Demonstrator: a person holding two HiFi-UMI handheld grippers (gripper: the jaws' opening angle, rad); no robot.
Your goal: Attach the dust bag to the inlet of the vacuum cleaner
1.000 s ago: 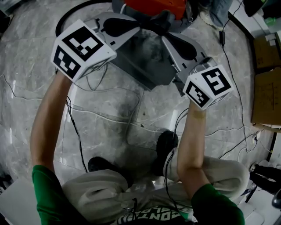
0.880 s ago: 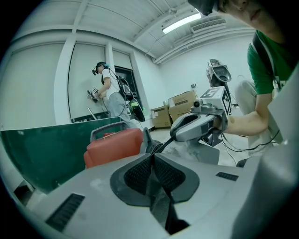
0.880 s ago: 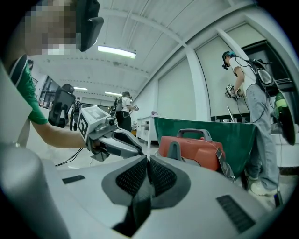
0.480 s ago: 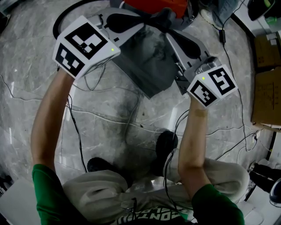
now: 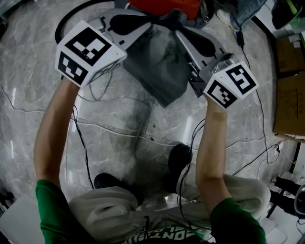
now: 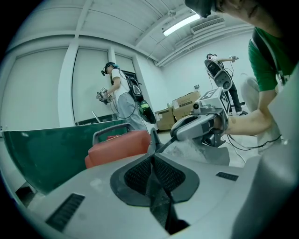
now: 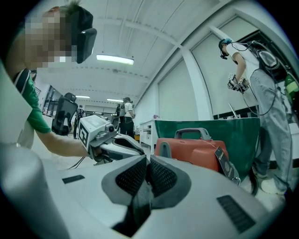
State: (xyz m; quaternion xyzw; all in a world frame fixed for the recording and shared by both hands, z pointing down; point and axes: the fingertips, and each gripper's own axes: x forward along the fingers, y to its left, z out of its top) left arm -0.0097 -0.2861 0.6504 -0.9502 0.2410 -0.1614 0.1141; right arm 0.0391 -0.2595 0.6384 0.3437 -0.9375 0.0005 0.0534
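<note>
A grey dust bag (image 5: pixel 157 62) hangs stretched between my two grippers, just in front of the red vacuum cleaner (image 5: pixel 164 5) at the top of the head view. My left gripper (image 5: pixel 155 24) comes in from the left and is shut on the bag's upper edge. My right gripper (image 5: pixel 183 33) comes in from the right and pinches the same edge. In the left gripper view the pads (image 6: pixel 135 175) press together on dark fabric, with the vacuum (image 6: pixel 119 147) behind them. The right gripper view shows the vacuum (image 7: pixel 196 151) and its handle beyond the shut jaws. The inlet is hidden.
Thin cables (image 5: pixel 119 126) trail over the marble floor. A black hose (image 5: pixel 71 21) curves at top left. Cardboard boxes (image 5: pixel 288 86) stand at the right. My shoes (image 5: pixel 181 155) are below the bag. A green panel (image 6: pixel 46 154) stands behind the vacuum, with another person (image 6: pixel 117 98) beyond.
The bag and both grippers have edged slightly up toward the red vacuum, and the right gripper has turned a little. Both grips are unchanged.
</note>
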